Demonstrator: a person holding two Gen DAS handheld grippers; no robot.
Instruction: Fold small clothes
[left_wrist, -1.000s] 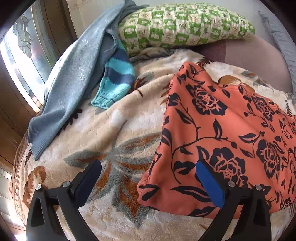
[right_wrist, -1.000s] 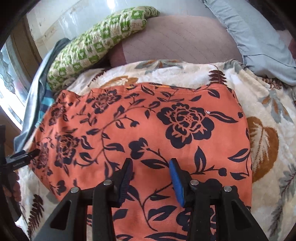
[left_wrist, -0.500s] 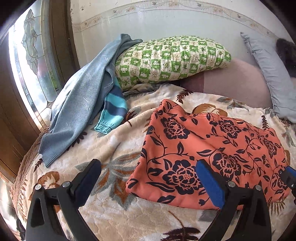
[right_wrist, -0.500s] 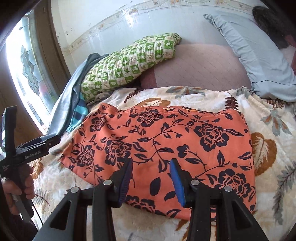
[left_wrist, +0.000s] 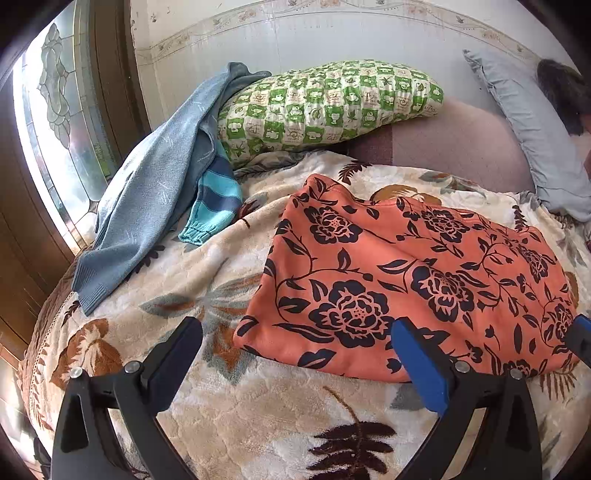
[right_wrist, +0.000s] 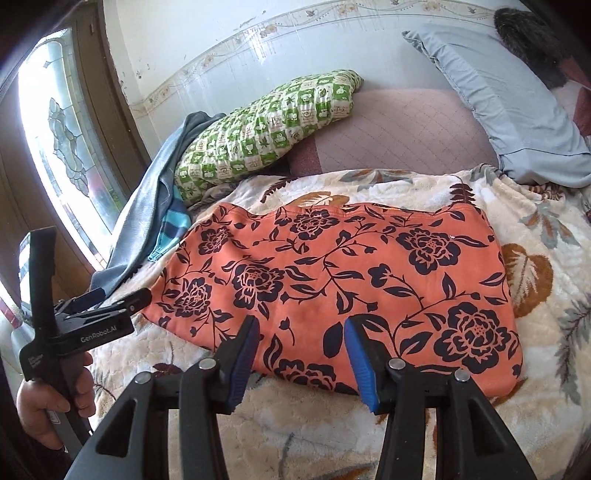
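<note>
Cream leaf-print blanket (left_wrist: 229, 413) covers the whole bed. Folded orange floral garment (left_wrist: 406, 280) lies flat on it, centre-right in the left wrist view, centre in the right wrist view (right_wrist: 343, 280), near edge just beyond both claws. Mauve quilted cushion (right_wrist: 399, 133) sits at the far side, grey-blue pillow (right_wrist: 517, 107) far right against the wall. Green checked pillow (left_wrist: 325, 103) far centre, partly on the cushion. Grey-blue sweater (left_wrist: 147, 199) drapes from that pillow down to the left bed edge; a teal-and-navy striped sleeve (left_wrist: 212, 206) sticks out beside it, well apart from the orange piece. Stained-glass window (left_wrist: 55, 122) on the left wall. Nothing lies on top of the garment.

Left gripper (left_wrist: 295, 354): fingers spread wide, empty, hovering above the blanket at the garment's near-left corner; seen from the right wrist view (right_wrist: 107, 301) it is held in the person's left hand (right_wrist: 55, 410), level with the bed's left side. Right gripper (right_wrist: 301, 350): fingers partly apart, gripping nothing, above the garment's near edge.

Versus 1 s ago: both claws have pulled back and up from the garment, so the wall and pillows now show. Garment unchanged, jaw gaps unchanged.
</note>
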